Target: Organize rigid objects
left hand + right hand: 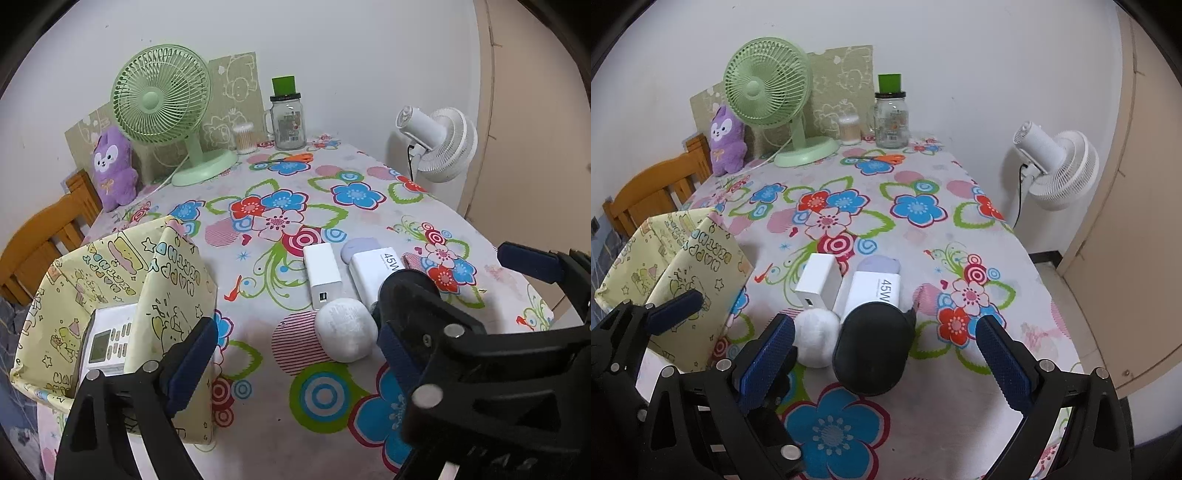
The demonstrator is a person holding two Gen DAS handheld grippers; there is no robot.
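On the flowered tablecloth lie a white power bank (321,275), a white box marked 45W (373,273), a lavender oval piece (358,247), a white ball (345,328) and a black oval case (873,347). At the left stands a yellow paper-covered box (110,295) holding a white remote (107,343). My left gripper (295,362) is open, the ball just ahead between its fingers, untouched. My right gripper (886,363) is open too; the black case sits between its blue pads, clear of both.
Along the far wall stand a green desk fan (162,96), a purple plush (112,170), a cotton swab tub (244,138) and a glass jar (287,122). Orange scissors (295,158) lie nearby. A white floor fan (1060,166) stands off the table's right edge, a wooden chair (653,192) at left.
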